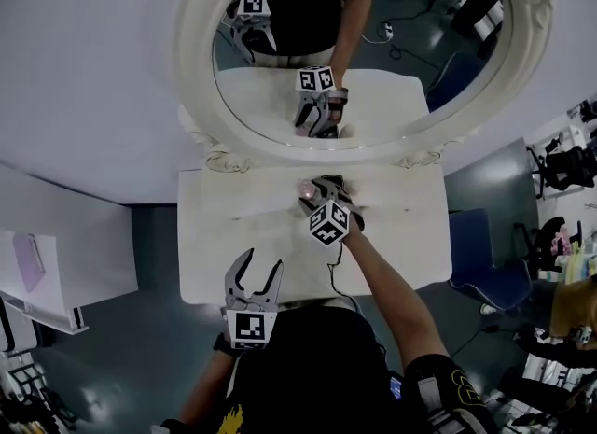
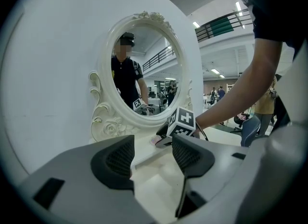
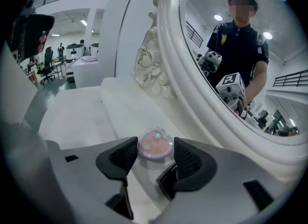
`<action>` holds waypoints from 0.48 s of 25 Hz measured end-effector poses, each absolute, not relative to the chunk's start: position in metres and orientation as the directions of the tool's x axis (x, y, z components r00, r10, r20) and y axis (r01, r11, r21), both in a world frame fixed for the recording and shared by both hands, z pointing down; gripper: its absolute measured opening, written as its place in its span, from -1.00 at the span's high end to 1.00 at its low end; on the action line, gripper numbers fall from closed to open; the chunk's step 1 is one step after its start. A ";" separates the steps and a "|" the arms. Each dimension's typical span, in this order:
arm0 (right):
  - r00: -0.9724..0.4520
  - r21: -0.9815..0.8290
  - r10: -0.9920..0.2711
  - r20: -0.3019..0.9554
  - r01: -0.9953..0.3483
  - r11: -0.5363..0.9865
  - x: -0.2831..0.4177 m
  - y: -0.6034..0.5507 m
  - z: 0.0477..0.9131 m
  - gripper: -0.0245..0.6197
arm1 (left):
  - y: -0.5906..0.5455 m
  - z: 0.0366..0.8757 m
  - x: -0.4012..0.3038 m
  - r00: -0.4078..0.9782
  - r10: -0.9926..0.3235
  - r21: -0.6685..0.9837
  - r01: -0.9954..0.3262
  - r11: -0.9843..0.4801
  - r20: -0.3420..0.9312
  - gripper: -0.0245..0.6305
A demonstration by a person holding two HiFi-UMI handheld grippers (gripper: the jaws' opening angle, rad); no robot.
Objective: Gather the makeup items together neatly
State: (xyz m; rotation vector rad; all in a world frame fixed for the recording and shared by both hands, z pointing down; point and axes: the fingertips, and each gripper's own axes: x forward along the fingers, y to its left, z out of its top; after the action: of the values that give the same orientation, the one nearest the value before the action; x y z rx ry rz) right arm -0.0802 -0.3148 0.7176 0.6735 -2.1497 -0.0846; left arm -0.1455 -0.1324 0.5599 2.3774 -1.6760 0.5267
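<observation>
R tongs (image 3: 156, 151) are sitting approx half spread and pinching the heart-shaped pink compact (image 3: 155, 143). Both pads are looking to be in contact w/ its clear sides, the case resting flat on the white counter (image 3: 77, 117) right at the tips. To do this step well, I'd be keeping the squeeze light & even, since the shell is looking slick and rounded and could be squirting out toward 12 o'clock if pressed hard. That means gripping across the widest part of the heart, holding it level, and lifting only a little or sliding it low, so a slip isn't sending it far. Also worth watching the mirror frame (image 3: 171, 64), standing just beyond the compact at 1 o'clock; the tips shouldn't be knocking it. L tongs (image 2: 153, 153) are hanging spread w/ nothing btwn the pads, only bare counter showing thru the gap. They're hovering at the counter's near edge, approx 7 o'clock from the R tongs in the head view and well apart from the compact. No other makeup items are showing in any view, so I can't tell where the group is meant to be forming. L tongs are looking free for steadying or fetching the next piece.
</observation>
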 end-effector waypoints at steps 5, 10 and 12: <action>-0.466 0.326 -0.528 0.710 -0.447 0.833 -0.078 -0.319 0.716 0.17 | -0.135 0.562 -0.145 0.309 -0.880 -0.053 -0.935 -0.350 0.361 0.16; -0.479 0.282 -0.644 0.596 -0.626 0.727 -0.068 -0.297 0.686 0.16 | -0.134 0.562 -0.147 0.311 -0.865 -0.060 -0.930 -0.362 0.394 0.16; -0.476 0.243 -0.670 0.570 -0.681 0.691 -0.059 -0.274 0.685 0.17 | -0.134 0.564 -0.150 0.307 -0.868 -0.042 -0.936 -0.350 0.391 0.16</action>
State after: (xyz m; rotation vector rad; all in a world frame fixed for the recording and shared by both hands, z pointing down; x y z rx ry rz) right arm -0.0588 -0.2737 0.6853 1.0293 -2.2490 0.0231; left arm -0.1498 -0.1337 0.5638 2.3775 -1.6636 0.5205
